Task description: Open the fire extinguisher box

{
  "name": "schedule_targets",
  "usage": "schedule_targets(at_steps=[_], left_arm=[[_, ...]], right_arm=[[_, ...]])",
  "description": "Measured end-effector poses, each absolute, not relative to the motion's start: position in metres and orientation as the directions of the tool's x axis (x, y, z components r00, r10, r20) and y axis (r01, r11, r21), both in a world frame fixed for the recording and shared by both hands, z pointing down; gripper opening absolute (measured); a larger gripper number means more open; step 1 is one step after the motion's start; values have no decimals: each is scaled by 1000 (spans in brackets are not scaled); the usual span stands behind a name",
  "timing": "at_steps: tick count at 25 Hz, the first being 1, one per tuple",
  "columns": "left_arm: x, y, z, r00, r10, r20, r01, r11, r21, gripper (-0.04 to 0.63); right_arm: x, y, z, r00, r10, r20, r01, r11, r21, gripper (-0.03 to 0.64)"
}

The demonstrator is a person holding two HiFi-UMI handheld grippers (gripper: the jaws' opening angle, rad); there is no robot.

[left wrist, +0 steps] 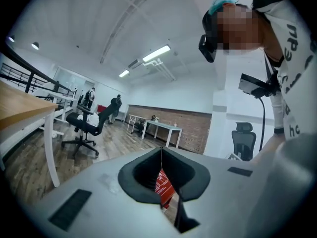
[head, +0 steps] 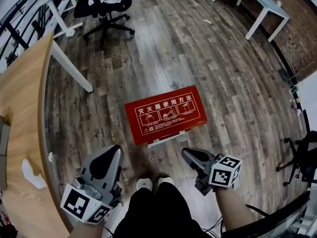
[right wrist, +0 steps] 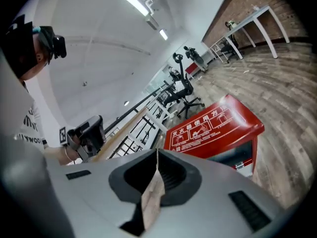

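The red rectangular metal fire extinguisher box stands closed on the wooden plank floor. The left gripper and right gripper flank its near edge, jaws fully together and empty, apparently staged to reach the lid.

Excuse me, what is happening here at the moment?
A person stands over a red fire extinguisher box that sits on the wooden floor, just in front of their shoes. They hold the left gripper and the right gripper above it. Both have their jaws together and hold nothing. Neither touches the box, and its lid looks closed, so the opening has not begun.
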State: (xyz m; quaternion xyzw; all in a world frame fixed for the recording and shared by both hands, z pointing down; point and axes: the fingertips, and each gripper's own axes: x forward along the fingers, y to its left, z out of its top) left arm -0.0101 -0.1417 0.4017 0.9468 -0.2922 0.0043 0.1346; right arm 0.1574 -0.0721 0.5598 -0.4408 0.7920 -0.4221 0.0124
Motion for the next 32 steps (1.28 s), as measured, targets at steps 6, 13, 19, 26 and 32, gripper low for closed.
schedule_targets(at_steps=[6, 13, 19, 26, 32], left_arm=[[3, -135, 472, 859, -507, 68, -510, -838, 193, 6], [-6, -141, 578, 852, -515, 93, -523, -830, 192, 6], [-10, -158, 624, 842, -532, 93, -540, -825, 169, 6], [-10, -158, 634, 850, -520, 85, -526, -833, 172, 6], [-12, -156, 631, 848, -525, 76, -530, -833, 160, 6]], right_arm=[[159, -87, 656, -617, -729, 295, -638, 245, -730, 12], [152, -111, 727, -641, -746, 181, -578, 315, -753, 152], [157, -138, 718, -626, -779, -28, -497, 426, -756, 153], [160, -145, 720, -654, -752, -78, -444, 465, -766, 152], [159, -141, 705, -644, -754, -132, -440, 505, -742, 116]])
